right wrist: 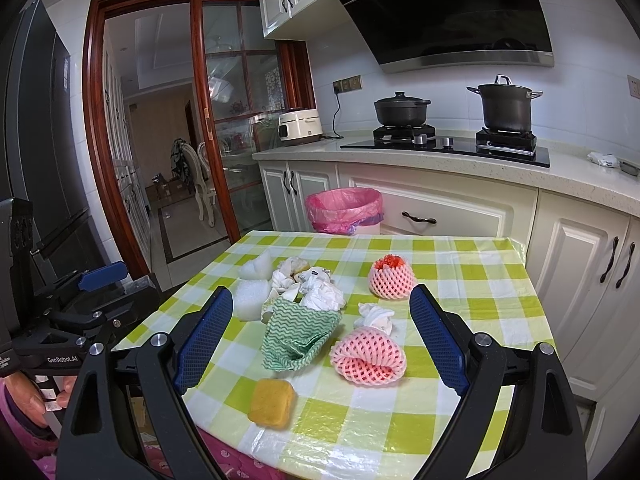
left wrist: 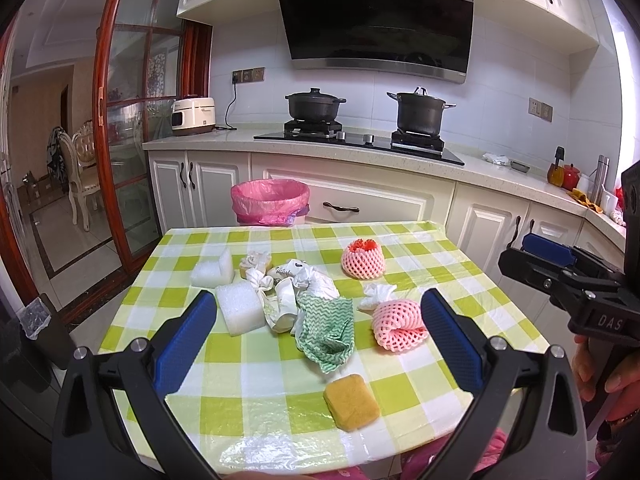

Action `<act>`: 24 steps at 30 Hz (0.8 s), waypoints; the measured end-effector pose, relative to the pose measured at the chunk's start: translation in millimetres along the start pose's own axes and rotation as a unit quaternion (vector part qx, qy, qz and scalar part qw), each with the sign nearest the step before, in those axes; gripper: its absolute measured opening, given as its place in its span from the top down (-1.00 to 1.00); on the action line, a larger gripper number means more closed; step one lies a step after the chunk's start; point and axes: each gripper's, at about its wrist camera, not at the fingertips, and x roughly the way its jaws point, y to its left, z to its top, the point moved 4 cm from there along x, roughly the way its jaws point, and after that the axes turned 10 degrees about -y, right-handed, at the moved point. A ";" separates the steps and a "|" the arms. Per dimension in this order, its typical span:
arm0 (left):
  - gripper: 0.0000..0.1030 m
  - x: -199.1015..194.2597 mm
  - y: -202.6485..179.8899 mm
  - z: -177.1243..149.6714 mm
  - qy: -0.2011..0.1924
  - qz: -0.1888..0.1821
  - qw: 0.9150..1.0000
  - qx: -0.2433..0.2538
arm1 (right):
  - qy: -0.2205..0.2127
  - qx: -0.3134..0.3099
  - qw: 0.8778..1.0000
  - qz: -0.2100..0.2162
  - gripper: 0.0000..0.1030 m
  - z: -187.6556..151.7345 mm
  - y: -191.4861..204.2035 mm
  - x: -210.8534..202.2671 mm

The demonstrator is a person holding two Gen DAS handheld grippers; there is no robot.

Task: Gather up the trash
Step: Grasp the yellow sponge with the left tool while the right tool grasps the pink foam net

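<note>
Trash lies on a green-checked table [left wrist: 248, 364]: two white foam blocks [left wrist: 242, 308], crumpled tissues [left wrist: 316, 280], a squashed paper cup [left wrist: 280, 308], a green wavy cloth [left wrist: 328, 328], a pink foam net [left wrist: 398, 324], a second net around something red [left wrist: 363, 260], and a yellow sponge [left wrist: 351, 400]. My left gripper [left wrist: 319, 300] hovers open over the near half of the table, with the pile between its fingers but farther off. My right gripper [right wrist: 322, 294] is open too, holding nothing, with the cloth [right wrist: 298, 336] and net [right wrist: 368, 354] ahead. A pink-lined bin [left wrist: 270, 200] stands beyond the table.
White cabinets and a counter [left wrist: 480, 168] run behind the bin, with two black pots [left wrist: 420, 112] on a hob. A glass sliding door [left wrist: 132, 140] stands at the left. A hand [left wrist: 596, 364] holds the right gripper's handle at the table's right side.
</note>
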 end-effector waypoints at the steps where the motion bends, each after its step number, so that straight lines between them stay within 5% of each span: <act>1: -0.92 0.7 -0.4 -1.2 0.000 -0.002 1.000 -0.001 | -0.001 0.000 1.000 0.000 -0.65 -0.1 0.6 -0.1; 10: -0.91 24.0 0.7 -32.2 0.043 0.005 0.999 -0.006 | 0.017 0.007 0.999 -0.043 -0.65 -29.4 -12.2 13.5; 24: -0.91 108.6 -18.0 -127.8 0.165 -0.008 0.986 0.011 | 0.080 0.060 0.991 -0.084 -0.65 -97.6 -68.8 61.8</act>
